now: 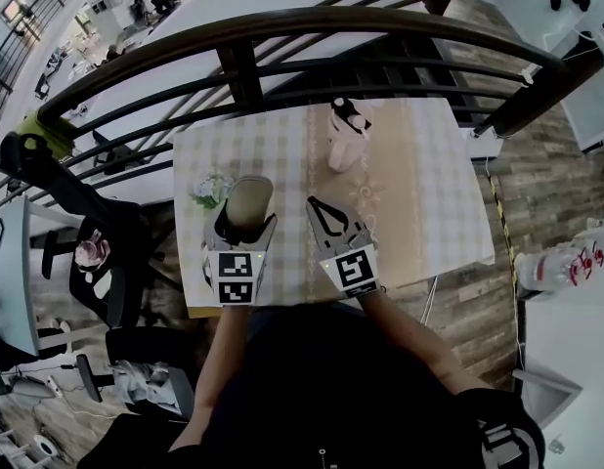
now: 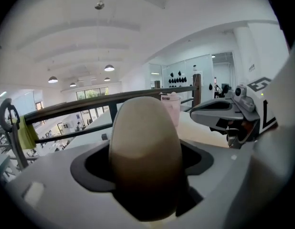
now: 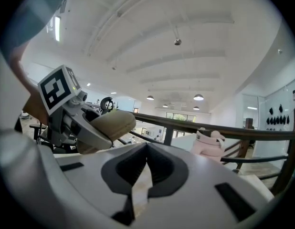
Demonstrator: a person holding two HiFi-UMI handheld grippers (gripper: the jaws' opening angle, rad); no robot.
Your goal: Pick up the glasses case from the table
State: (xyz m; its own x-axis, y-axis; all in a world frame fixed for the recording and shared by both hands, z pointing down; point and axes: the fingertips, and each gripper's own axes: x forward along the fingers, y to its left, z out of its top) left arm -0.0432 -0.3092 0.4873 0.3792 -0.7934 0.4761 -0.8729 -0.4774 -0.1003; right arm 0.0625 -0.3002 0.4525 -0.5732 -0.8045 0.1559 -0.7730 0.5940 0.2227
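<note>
A tan oval glasses case (image 1: pixel 247 202) is clamped in my left gripper (image 1: pixel 245 225) and held above the near left part of the checked table (image 1: pixel 419 193). In the left gripper view the glasses case (image 2: pixel 145 151) fills the gap between the jaws. The right gripper view shows the same glasses case (image 3: pixel 107 126) lifted at the left. My right gripper (image 1: pixel 319 206) is beside it to the right, jaws together with nothing between them; the right gripper (image 3: pixel 146 149) tips meet.
A pink bottle (image 1: pixel 347 135) stands at the table's far middle, and a small flower bunch (image 1: pixel 211 188) lies at the left edge. A dark curved railing (image 1: pixel 282 27) runs behind the table. A chair (image 1: pixel 97 262) with things on it is at the left.
</note>
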